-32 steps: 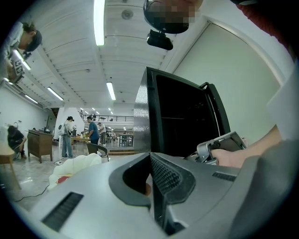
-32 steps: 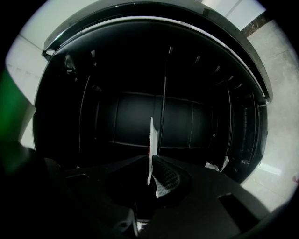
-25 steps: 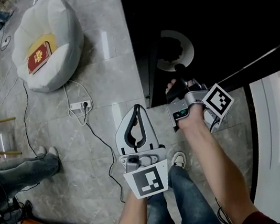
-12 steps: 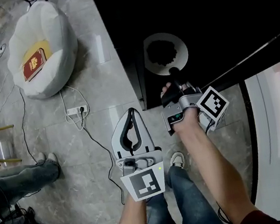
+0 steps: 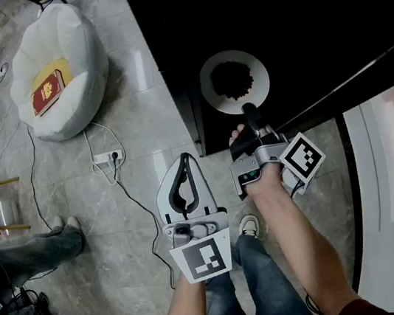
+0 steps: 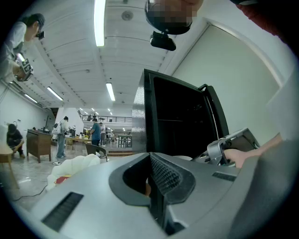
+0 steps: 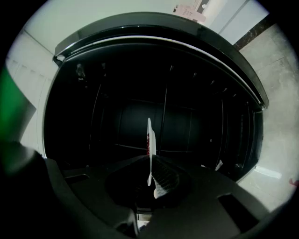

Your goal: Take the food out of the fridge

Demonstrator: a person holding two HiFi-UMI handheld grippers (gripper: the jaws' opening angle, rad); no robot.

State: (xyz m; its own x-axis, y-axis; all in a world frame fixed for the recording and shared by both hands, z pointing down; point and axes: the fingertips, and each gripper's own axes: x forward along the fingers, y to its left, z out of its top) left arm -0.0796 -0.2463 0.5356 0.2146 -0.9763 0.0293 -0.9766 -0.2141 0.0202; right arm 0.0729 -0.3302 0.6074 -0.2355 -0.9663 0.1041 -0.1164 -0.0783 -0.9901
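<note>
Black, unreadable fridge (image 5: 306,7) interior behind white plate (image 5: 259,79)

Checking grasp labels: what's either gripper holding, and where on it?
The right gripper pinches the white plate by its near rim, with the food on it. The left gripper is shut on nothing.

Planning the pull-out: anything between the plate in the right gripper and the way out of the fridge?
Nothing visible. The fingers of the right gripper clamp the near rim of the plate at the open front of the fridge. The left gripper hangs off to the side, out of the path.
</note>
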